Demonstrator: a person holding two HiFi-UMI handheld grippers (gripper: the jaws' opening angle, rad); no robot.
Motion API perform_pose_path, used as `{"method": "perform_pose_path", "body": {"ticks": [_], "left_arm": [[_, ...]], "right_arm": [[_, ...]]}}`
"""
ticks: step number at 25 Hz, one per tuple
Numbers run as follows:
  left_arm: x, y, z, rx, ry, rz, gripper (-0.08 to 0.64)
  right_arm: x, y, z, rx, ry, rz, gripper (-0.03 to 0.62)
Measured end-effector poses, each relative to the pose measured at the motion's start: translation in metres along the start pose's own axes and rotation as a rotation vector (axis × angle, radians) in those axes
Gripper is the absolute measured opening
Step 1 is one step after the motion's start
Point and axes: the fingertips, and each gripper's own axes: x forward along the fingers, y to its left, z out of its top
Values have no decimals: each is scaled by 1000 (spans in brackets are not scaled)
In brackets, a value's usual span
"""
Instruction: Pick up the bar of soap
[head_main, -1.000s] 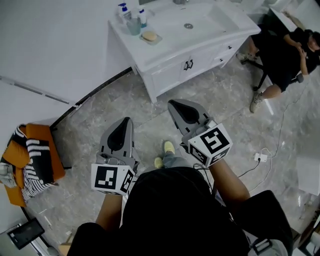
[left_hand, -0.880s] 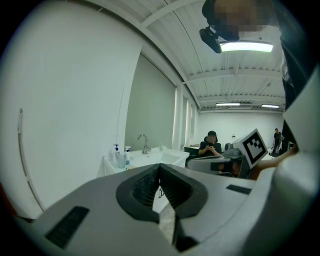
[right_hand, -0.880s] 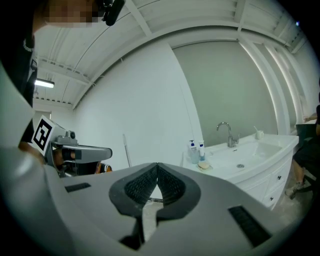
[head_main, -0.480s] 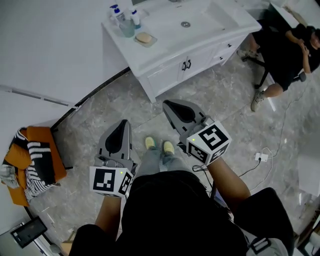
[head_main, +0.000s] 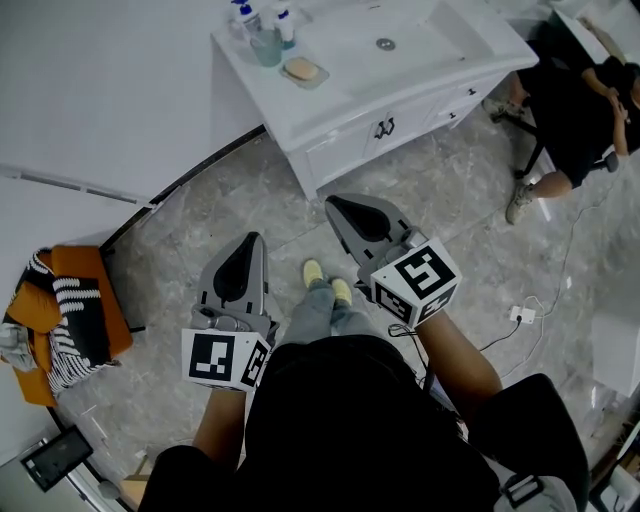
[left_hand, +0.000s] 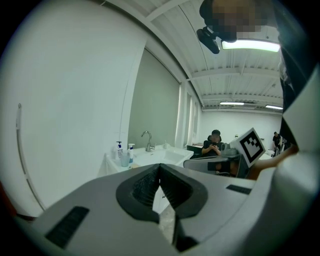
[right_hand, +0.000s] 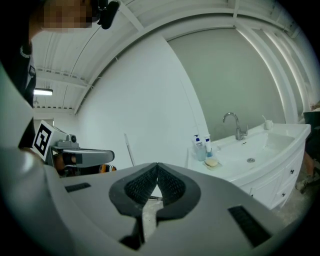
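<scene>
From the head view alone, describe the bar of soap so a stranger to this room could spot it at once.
Find the white vanity against the wall; on its top, left of the basin, stand pump bottles. Beside them lies the bar of soap: flat, oval and tan, the only thing there not upright.

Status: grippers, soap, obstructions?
Left gripper and right gripper shut, empty. Bar of soap in dish on vanity, not yet reached. No obstacle seen.
</scene>
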Motion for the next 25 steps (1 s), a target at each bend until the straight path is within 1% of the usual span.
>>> {"method": "perform_pose_path", "body": {"ticks": [7, 13, 17, 19, 25], "left_arm": [[24, 29, 1, -19, -6, -48, 9], [32, 68, 9, -43, -34, -40, 9], [31, 93, 13, -38, -50, -31, 9], [31, 103, 14, -42, -57, -28, 9], [33, 122, 11, -55, -62, -36, 9]], "right_arm": [[37, -7, 3, -10, 29, -28, 9], [76, -4, 15, -48, 61, -23, 9], [100, 0, 26, -102, 49, -24, 9], [106, -3, 30, -133, 53, -42, 9], [110, -18, 37, -136, 50, -109, 9]]}}
